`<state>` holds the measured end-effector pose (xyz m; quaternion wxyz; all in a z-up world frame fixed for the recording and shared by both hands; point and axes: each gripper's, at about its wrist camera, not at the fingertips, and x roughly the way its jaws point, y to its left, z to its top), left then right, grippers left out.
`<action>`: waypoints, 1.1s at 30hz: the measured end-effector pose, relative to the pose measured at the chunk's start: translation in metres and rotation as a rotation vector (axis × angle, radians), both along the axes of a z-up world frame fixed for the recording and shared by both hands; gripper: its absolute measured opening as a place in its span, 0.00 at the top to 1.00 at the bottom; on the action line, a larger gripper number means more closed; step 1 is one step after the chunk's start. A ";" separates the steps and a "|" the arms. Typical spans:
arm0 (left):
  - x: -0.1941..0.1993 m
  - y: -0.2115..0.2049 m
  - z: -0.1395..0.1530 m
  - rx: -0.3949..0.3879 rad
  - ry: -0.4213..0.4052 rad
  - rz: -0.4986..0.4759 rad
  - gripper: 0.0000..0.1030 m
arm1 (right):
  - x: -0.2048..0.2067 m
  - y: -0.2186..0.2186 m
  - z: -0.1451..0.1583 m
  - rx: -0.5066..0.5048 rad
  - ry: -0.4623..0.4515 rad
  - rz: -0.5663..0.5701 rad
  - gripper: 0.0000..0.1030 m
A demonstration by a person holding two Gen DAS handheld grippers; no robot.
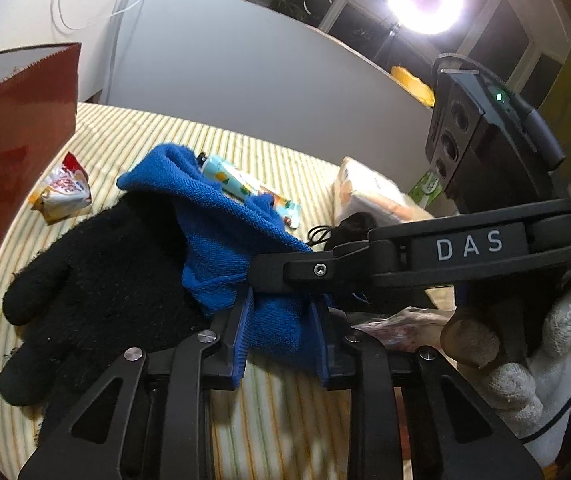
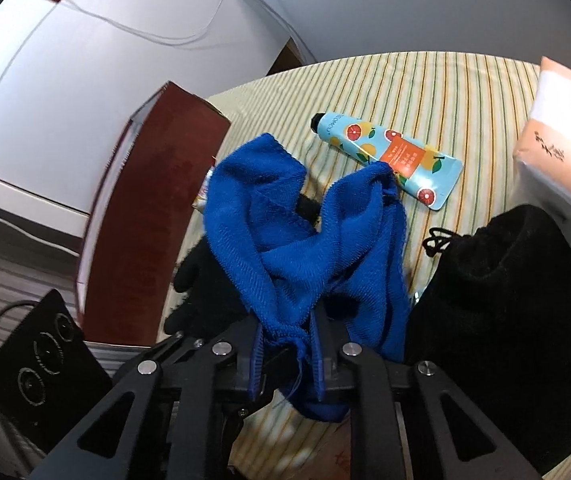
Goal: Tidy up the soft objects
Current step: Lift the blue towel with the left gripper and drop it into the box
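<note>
Above striped cloth [image 2: 465, 92], both grippers tilted down, pinching blue towel [image 2: 285, 248].

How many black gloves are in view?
1. The glove lies on the striped cloth, left of the blue towel and partly under it. A second could be hidden beneath.

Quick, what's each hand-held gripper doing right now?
Left hand-held gripper: closed on the blue terry cloth.
Right hand-held gripper: closed on the same cloth.
</note>
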<state>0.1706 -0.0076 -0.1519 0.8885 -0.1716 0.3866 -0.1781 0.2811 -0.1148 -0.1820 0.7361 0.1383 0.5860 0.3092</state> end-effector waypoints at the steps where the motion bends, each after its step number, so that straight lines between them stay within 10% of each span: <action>1: -0.001 0.001 0.002 -0.003 -0.006 -0.001 0.77 | -0.001 -0.001 0.002 0.009 -0.001 -0.002 0.83; 33: -0.085 0.069 0.169 0.035 -0.371 0.066 0.78 | -0.071 0.068 0.193 0.115 -0.355 0.108 0.85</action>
